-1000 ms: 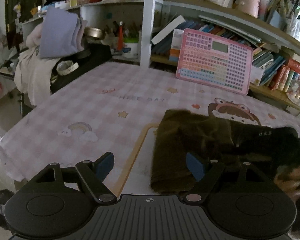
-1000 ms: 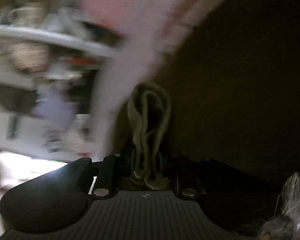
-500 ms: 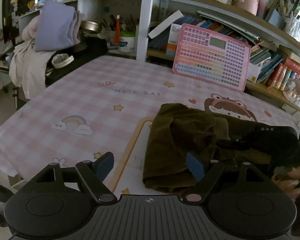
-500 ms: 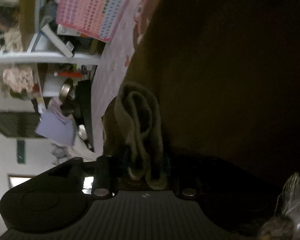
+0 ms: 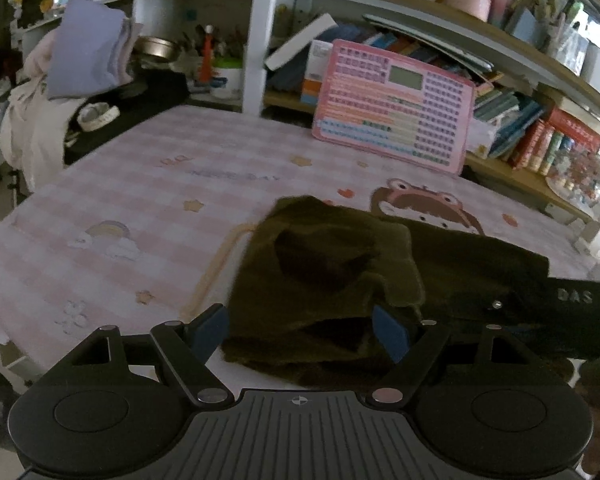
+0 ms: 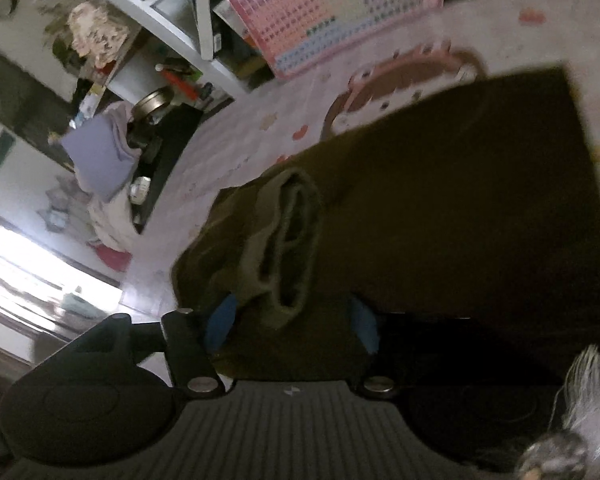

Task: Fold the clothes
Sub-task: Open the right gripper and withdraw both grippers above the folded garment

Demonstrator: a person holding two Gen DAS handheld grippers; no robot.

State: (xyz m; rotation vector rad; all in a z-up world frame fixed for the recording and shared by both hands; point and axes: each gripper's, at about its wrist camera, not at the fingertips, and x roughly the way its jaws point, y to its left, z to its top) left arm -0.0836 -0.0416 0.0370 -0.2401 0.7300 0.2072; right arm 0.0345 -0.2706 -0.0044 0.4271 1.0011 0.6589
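A dark olive garment lies on the pink checked tablecloth, its left end rumpled and folded over. My left gripper hangs open just above the garment's near edge, its blue pads on either side of the cloth and not touching it. In the right wrist view the same garment fills the frame. A thick fold of its hem sits between the fingers of my right gripper, whose jaws are opening, and the pads stand clear of the cloth.
A pink keyboard toy leans on the bookshelf behind the table. A heap of lavender and white clothes sits at the far left, beyond the table's left edge. A dark lettered sleeve crosses the garment at the right.
The right gripper's jaws have spread off the fold of hem they pinched, and its view has rolled and risen. The left gripper has come closer to the garment, whose left end now lies rumpled.
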